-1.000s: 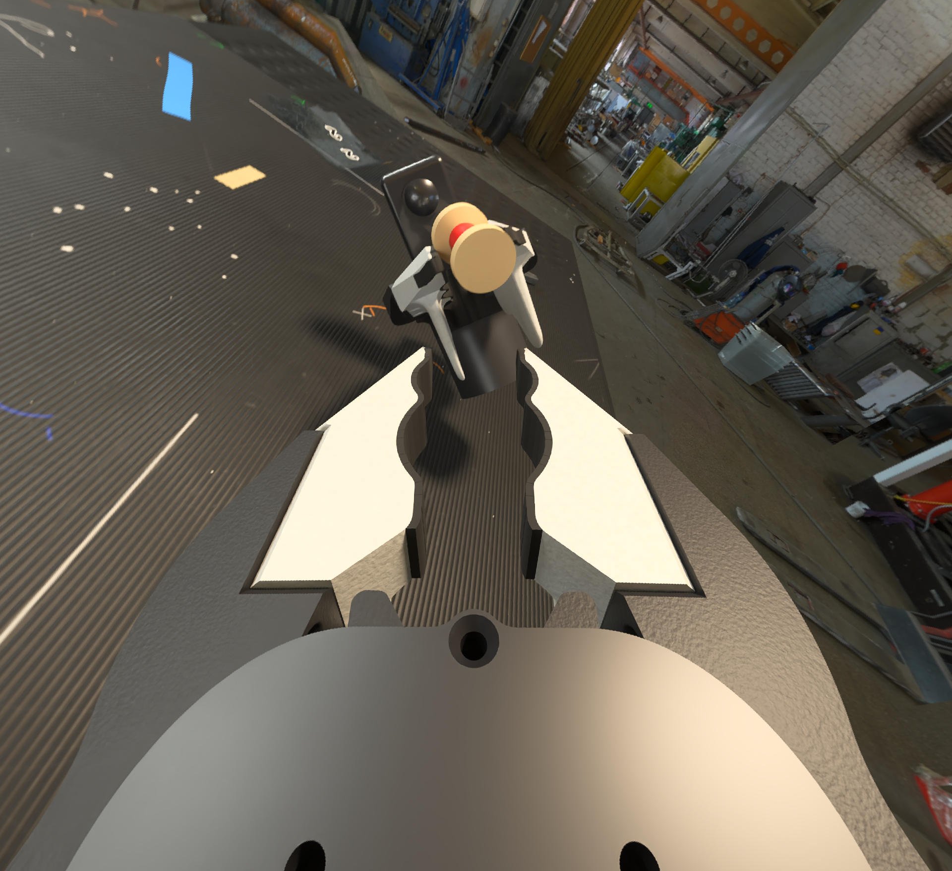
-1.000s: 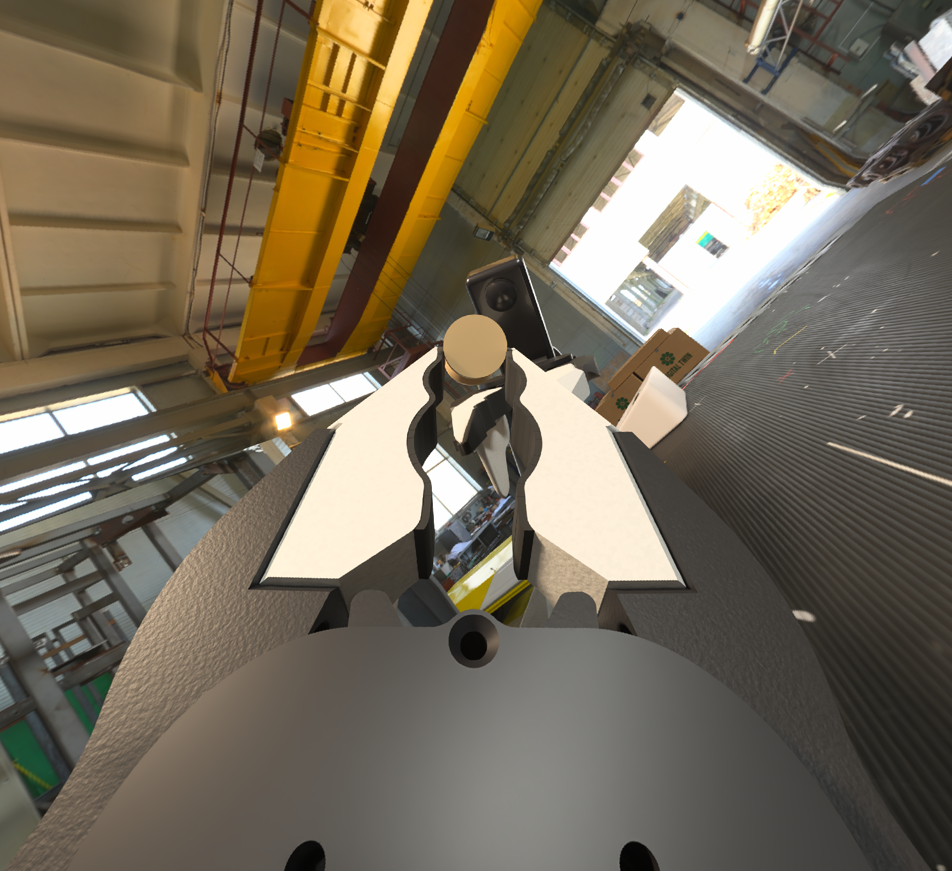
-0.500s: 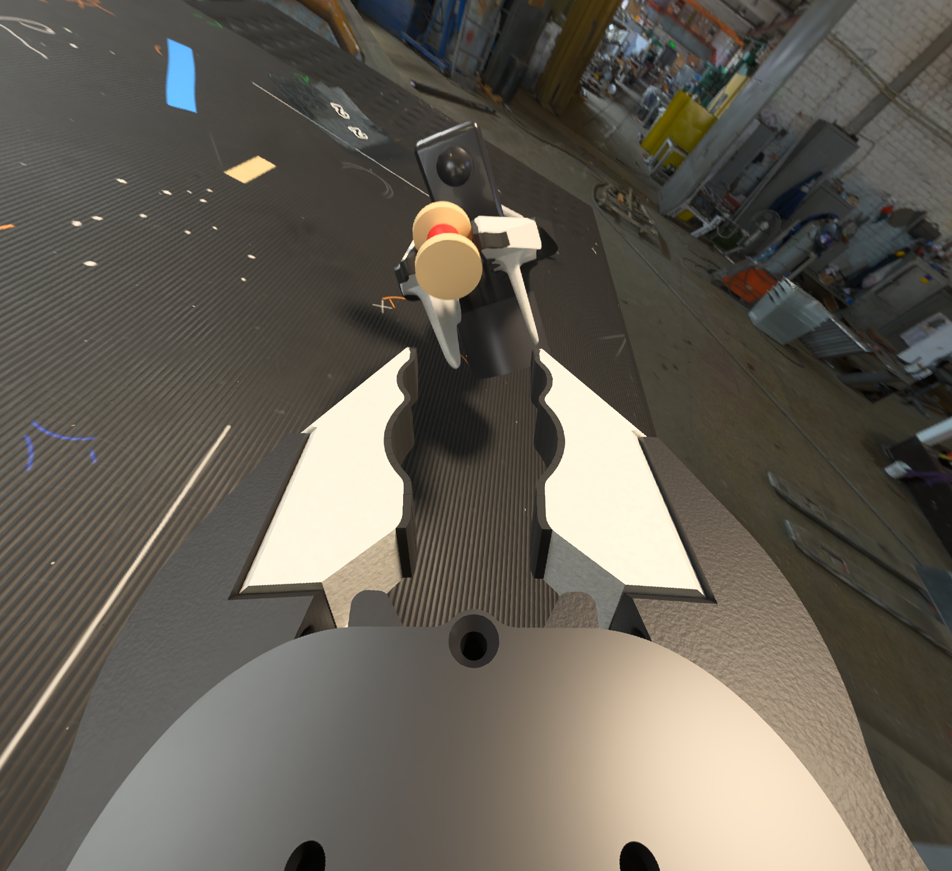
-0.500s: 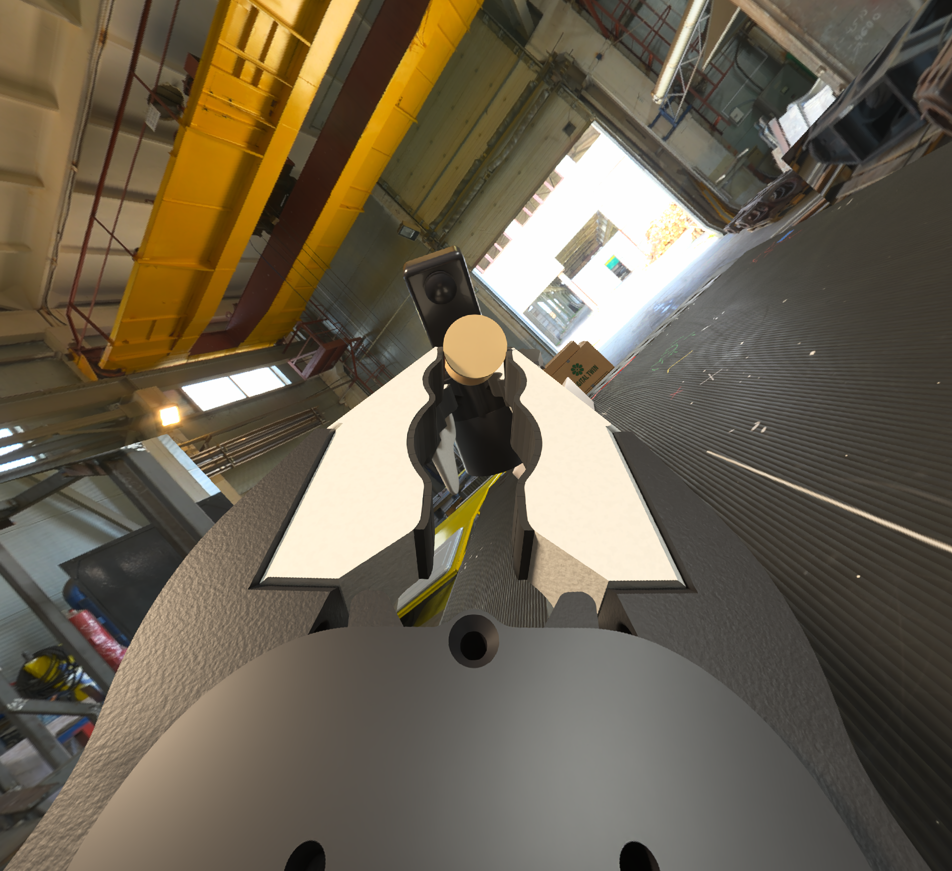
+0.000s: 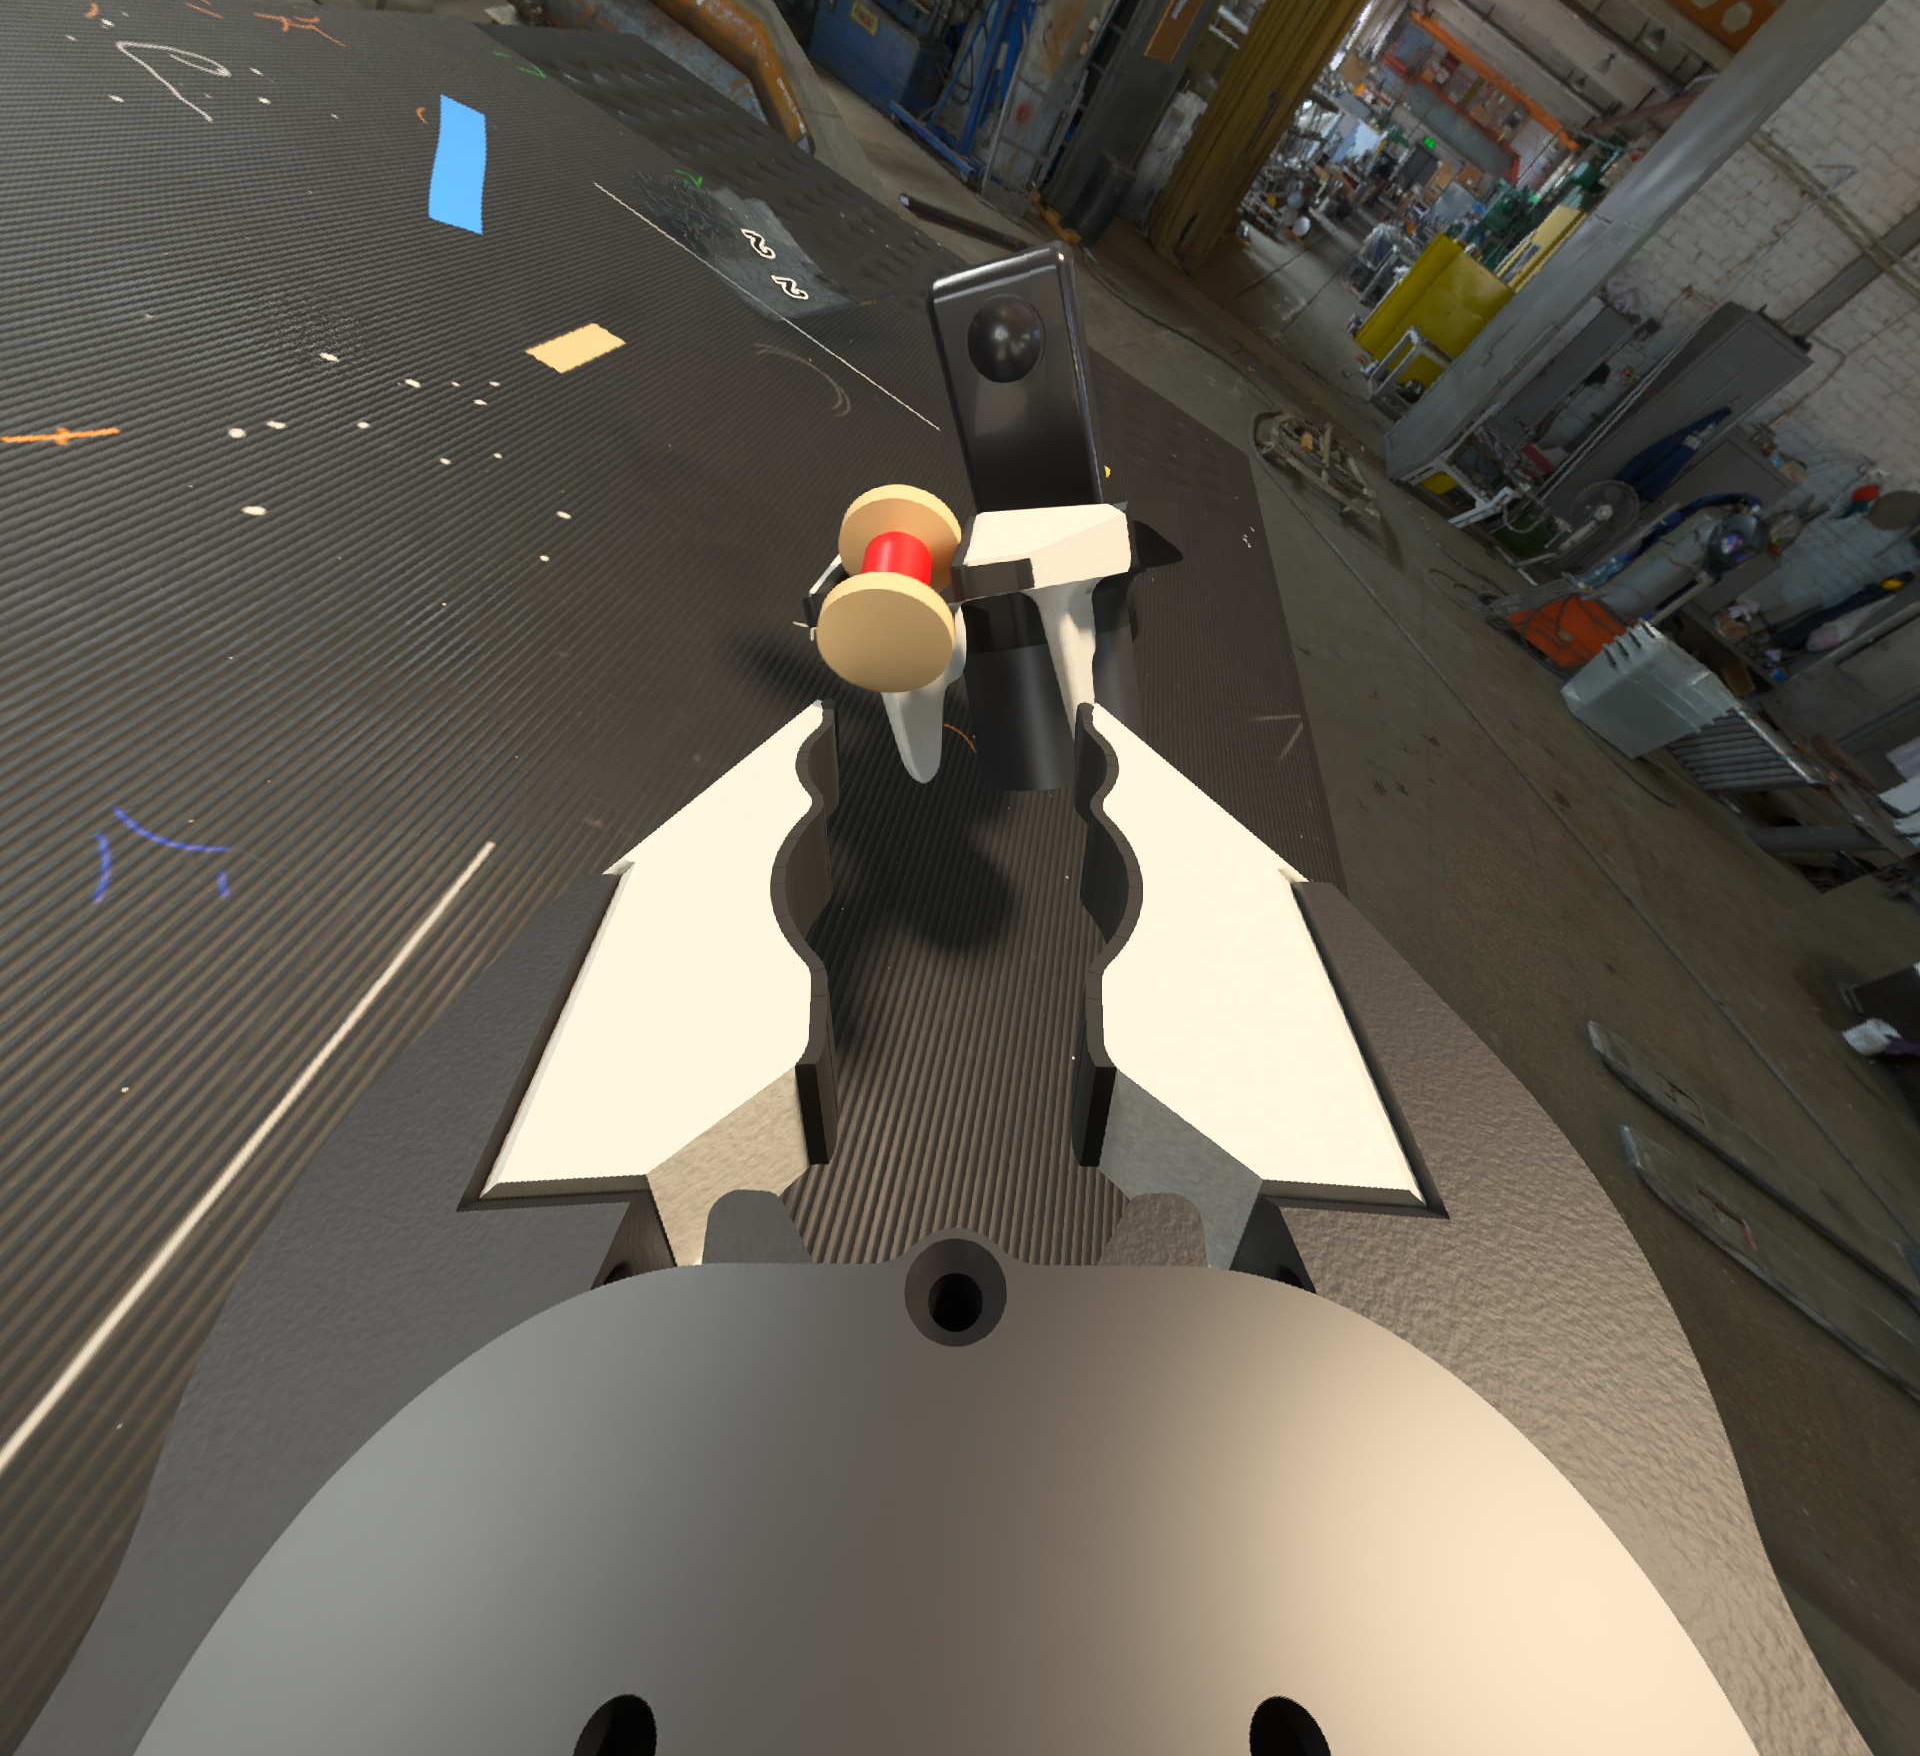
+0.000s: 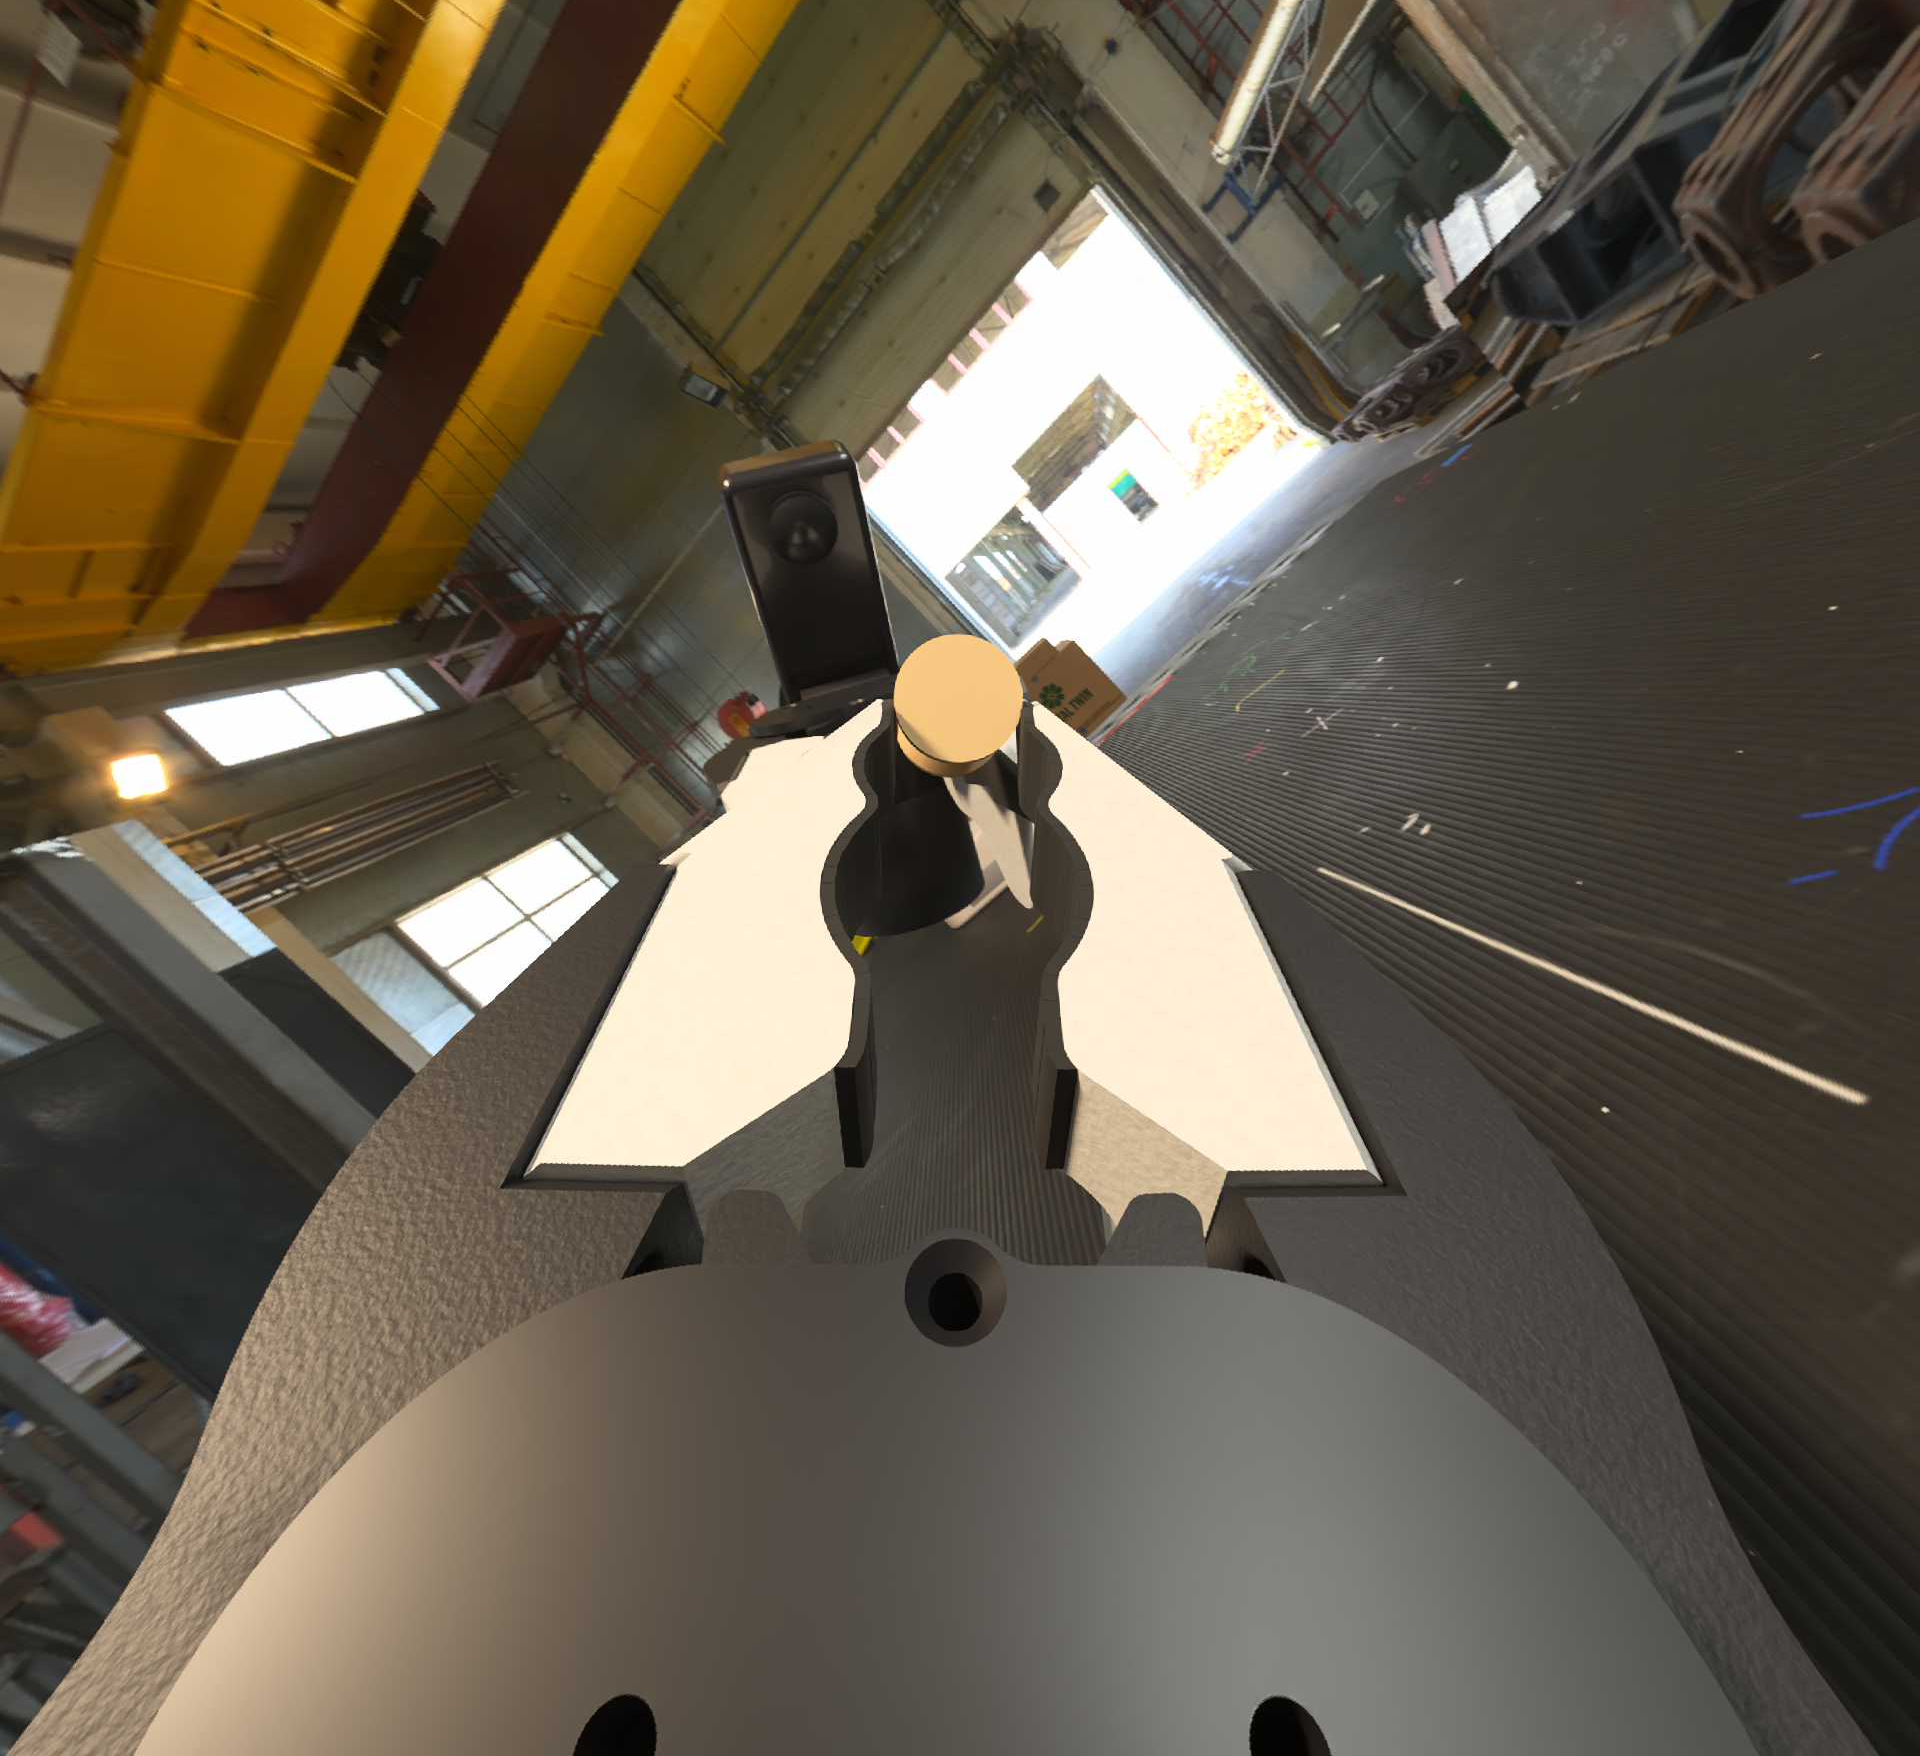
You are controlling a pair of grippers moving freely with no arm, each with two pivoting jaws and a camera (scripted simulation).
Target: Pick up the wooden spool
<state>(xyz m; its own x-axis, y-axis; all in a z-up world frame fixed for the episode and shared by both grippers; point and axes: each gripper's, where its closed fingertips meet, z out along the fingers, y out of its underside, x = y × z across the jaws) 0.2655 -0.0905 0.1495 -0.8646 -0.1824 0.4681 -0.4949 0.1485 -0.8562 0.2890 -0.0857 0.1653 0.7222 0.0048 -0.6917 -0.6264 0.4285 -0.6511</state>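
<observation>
Since half a second ago, my right gripper (image 6: 956,740) has risen in the left wrist view with the wooden spool (image 5: 891,586) tipped so its red core now shows between both tan flanges; my left gripper's fingers have spread wider.

Item, nearest: left gripper (image 5: 954,740), cream fingers (image 5: 707,958) standing well apart with nothing between them, only the dark ribbed mat (image 5: 312,626) showing through the gap. Its body fills the lower part of the view and hides the mat beneath.

Item, just beyond its tips: wooden spool, off the mat, lying crosswise in the clamp of my right gripper, which faces me. A soft shadow sits on the mat below it. One of that gripper's fingers is partly covered by the near flange; where the pads meet the core I cannot make out.

Item, in the right wrist view: spool (image 6: 956,704) end-on at my fingertips, one round flange visible, core and far flange hidden behind it. The jaws are drawn in close on either side of it.

Item, behind the spool: left gripper's black camera mount (image 6: 805,563), its fingers mostly hidden by mine.

Item, far: blue patch (image 5: 457,163) and tan patch (image 5: 575,347) on the mat, scattered chalk marks, workshop clutter blurred; cardboard boxes (image 6: 1075,690) partly cut off by the spool.
</observation>
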